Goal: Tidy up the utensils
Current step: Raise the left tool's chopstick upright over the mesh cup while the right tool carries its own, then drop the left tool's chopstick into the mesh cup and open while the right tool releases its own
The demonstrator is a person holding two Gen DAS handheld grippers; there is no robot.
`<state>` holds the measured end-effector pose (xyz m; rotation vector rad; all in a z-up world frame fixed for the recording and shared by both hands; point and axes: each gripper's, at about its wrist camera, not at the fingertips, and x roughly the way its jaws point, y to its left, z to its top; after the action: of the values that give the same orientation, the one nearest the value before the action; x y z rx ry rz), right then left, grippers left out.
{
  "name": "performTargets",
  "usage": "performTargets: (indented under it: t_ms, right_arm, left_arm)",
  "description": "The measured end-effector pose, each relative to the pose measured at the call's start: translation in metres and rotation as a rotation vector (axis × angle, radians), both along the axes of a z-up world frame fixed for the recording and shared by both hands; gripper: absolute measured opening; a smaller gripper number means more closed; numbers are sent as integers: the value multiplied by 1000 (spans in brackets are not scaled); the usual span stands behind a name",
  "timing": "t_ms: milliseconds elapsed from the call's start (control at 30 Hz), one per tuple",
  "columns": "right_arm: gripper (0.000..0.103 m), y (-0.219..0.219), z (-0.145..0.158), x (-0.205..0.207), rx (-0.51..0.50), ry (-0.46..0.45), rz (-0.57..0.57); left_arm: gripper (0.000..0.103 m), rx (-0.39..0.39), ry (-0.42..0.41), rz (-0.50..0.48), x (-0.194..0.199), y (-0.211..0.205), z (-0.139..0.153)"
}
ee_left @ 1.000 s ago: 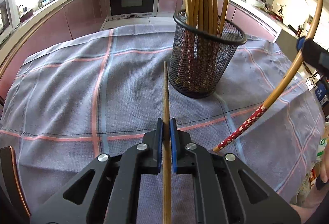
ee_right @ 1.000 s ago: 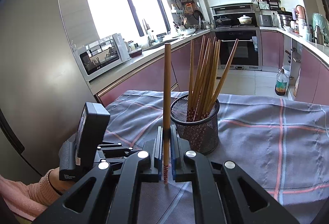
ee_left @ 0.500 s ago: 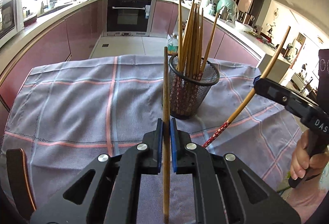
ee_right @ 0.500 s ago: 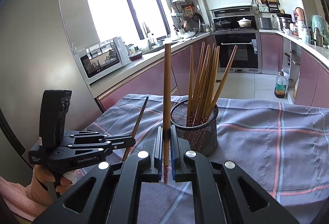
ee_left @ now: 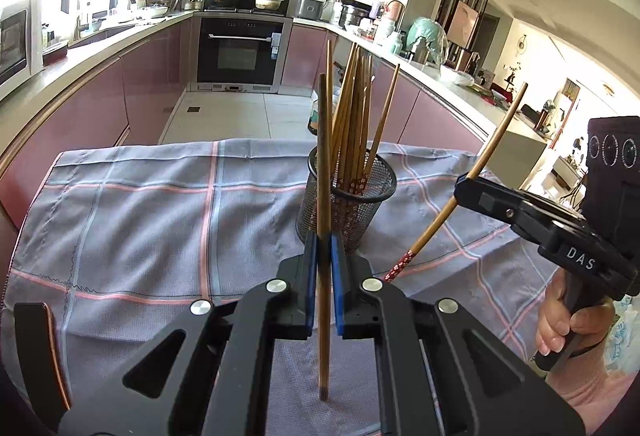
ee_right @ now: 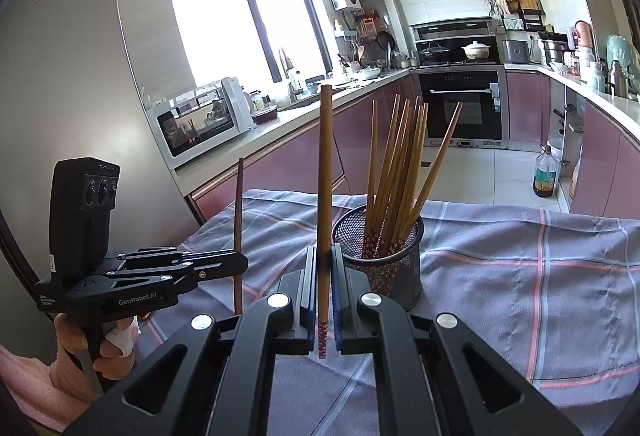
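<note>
One checked grey cloth (ee_left: pixel 132 220) covers the table in a kitchen with pink cabinets (ee_right: pixel 280 156) and a built-in oven (ee_left: pixel 240 52). A mesh holder (ee_left: pixel 348 212) full of chopsticks stands towards the table's far edge. The left gripper (ee_left: pixel 324 264) pinches an upright chopstick (ee_left: pixel 323 164) above the cloth; the right gripper (ee_right: pixel 324 276) pinches another chopstick (ee_right: pixel 325 172), level with the holder.

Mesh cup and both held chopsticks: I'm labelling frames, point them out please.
mesh cup (ee_right: pixel 394 272): right wrist view, front wall.
left gripper's chopstick (ee_left: pixel 323 156): left wrist view, upper shaft.
right gripper's chopstick (ee_right: pixel 325 164): right wrist view, upper shaft.
</note>
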<state>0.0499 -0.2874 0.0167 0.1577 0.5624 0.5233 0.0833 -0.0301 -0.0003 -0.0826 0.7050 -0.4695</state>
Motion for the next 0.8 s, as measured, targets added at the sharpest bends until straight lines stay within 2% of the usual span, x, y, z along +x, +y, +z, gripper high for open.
performTargets:
  t_ms: [400,800]
  right_arm:
    - [6,-1,10,1,-12,-33,-7]
    - [6,-6,31,8,-11,-83,-18]
  left_arm:
    - [8,-84,-42,-10,-2,12,22]
    - [7,-127,-126,-17,-1,14,64]
